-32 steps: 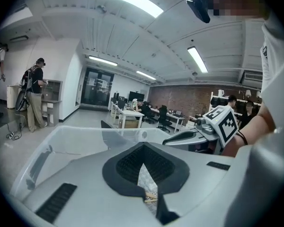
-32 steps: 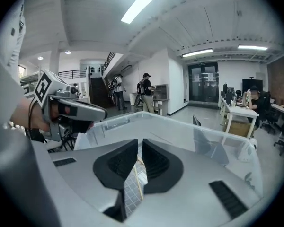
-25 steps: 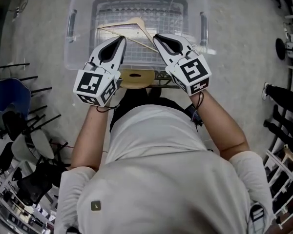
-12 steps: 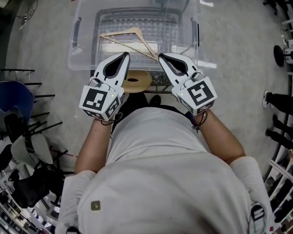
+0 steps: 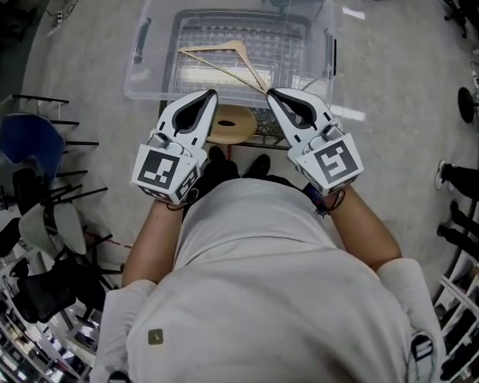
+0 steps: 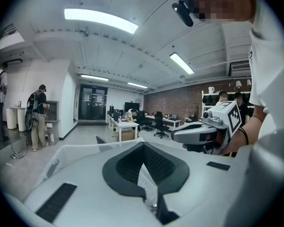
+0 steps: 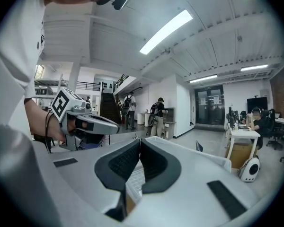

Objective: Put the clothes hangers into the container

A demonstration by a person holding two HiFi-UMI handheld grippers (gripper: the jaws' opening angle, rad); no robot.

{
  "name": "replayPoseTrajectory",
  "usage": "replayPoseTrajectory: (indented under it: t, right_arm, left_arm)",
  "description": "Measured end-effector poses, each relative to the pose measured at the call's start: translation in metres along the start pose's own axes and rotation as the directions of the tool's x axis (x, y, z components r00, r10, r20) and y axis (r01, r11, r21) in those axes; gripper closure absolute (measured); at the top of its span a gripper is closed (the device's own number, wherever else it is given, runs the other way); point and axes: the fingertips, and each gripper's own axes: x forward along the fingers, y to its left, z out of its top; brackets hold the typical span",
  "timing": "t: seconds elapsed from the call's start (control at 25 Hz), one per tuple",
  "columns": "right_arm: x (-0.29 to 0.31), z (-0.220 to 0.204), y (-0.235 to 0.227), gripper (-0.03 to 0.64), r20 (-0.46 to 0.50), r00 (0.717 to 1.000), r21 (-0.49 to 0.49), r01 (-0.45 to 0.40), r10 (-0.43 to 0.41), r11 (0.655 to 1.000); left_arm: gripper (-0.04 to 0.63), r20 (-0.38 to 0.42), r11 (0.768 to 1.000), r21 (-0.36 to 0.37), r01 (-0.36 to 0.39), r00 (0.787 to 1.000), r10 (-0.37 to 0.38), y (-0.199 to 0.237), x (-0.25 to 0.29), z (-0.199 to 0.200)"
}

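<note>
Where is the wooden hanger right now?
Head view: the wooden hanger lies inside the clear container, upper centre, just beyond the right tongs.

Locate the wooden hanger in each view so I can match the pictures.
Head view: the wooden hanger lies inside the clear container, top centre.
Left gripper view: not in it.
Right gripper view: not in it.
Shared landmark: the container's pale rim, low in both gripper views.

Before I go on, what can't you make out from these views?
- Head view: whether one wooden hanger or two lie in the container; thin pieces overlap on its ribbed floor.
- Head view: what the container stands on; the left gripper, right gripper and the person's torso cover most of it.
- Both gripper views: the container's inside, mostly blocked by each gripper's own body.
</note>
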Motion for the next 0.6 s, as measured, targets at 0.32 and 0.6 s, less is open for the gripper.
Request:
replayPoseTrajectory:
  t: [0.32, 0.6]
  right_arm:
    - [-0.003, 0.010, 0.023, 0.597, 0.047, 0.999, 0.001, 0.005, -0.005, 1.000]
    - [-0.005, 0.019, 0.063, 0.597, 0.049, 0.997, 0.017, 0.063, -0.064, 0.998]
  left_arm:
    - [0.578, -0.003, 0.999, -0.005, 0.034, 0.999, -0.034, 0.003, -0.021, 0.001]
    - [0.578, 0.011, 0.996, 0.014, 0.091, 0.996, -0.091, 0.010, -0.069, 0.005]
